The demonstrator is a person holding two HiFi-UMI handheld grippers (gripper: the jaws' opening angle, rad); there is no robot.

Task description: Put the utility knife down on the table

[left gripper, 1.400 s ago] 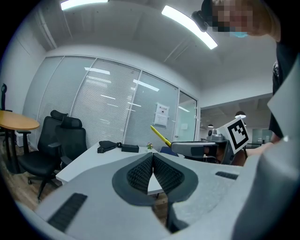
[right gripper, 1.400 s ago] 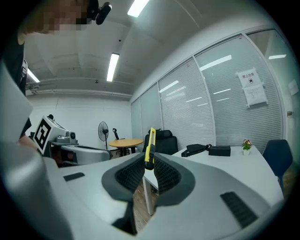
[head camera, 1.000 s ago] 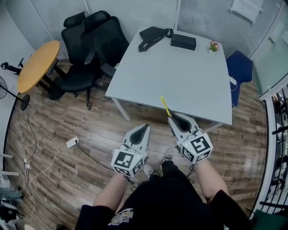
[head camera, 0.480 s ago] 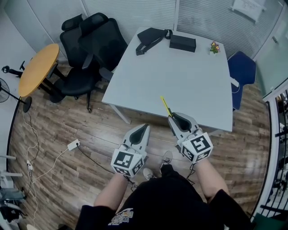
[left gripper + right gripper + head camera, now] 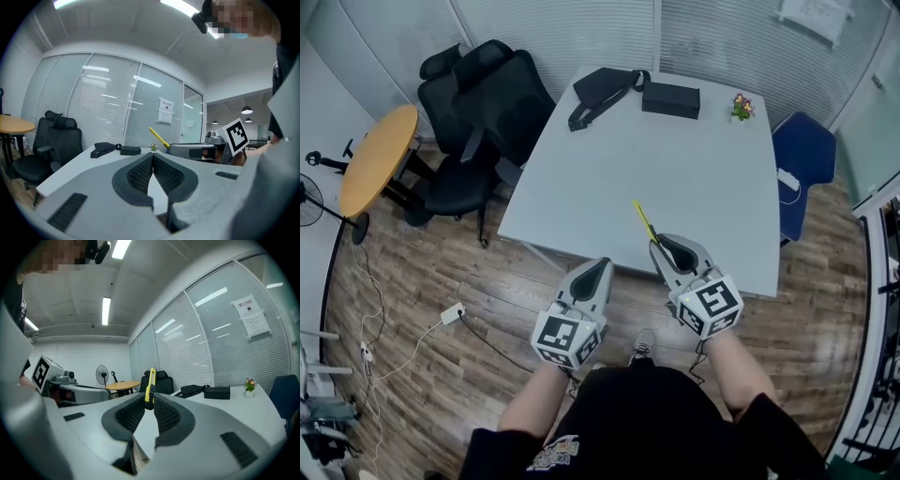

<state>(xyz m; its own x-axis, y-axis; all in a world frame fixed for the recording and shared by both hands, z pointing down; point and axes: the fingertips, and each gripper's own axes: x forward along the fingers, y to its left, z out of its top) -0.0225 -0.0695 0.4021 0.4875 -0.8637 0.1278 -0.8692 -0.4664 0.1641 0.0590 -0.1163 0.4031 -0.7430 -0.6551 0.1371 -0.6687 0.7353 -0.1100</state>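
Right gripper (image 5: 149, 401): fingers clamped on the yellow utility knife (image 5: 149, 385), held in the air over the near edge of the tabletop (image 5: 675, 178).
Left gripper (image 5: 153, 157): fingers pressed together, holding nothing, over the floor (image 5: 441, 272).
Surface: pale grey.
Far end: black bag (image 5: 600, 87), black box (image 5: 671, 98), small plant (image 5: 741, 106).
Room: wood floor; black office chairs (image 5: 487, 103) and round wooden table (image 5: 380, 155) to the left.

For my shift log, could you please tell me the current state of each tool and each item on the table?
left tool: shut, empty, short of the table.
right tool: shut on the utility knife.
utility knife: clamped at its lower end, pointing up, not yet on the table.
black bag: lying at the table's far end.
black box: lying flat beside the bag.
potted plant: upright at the far corner.
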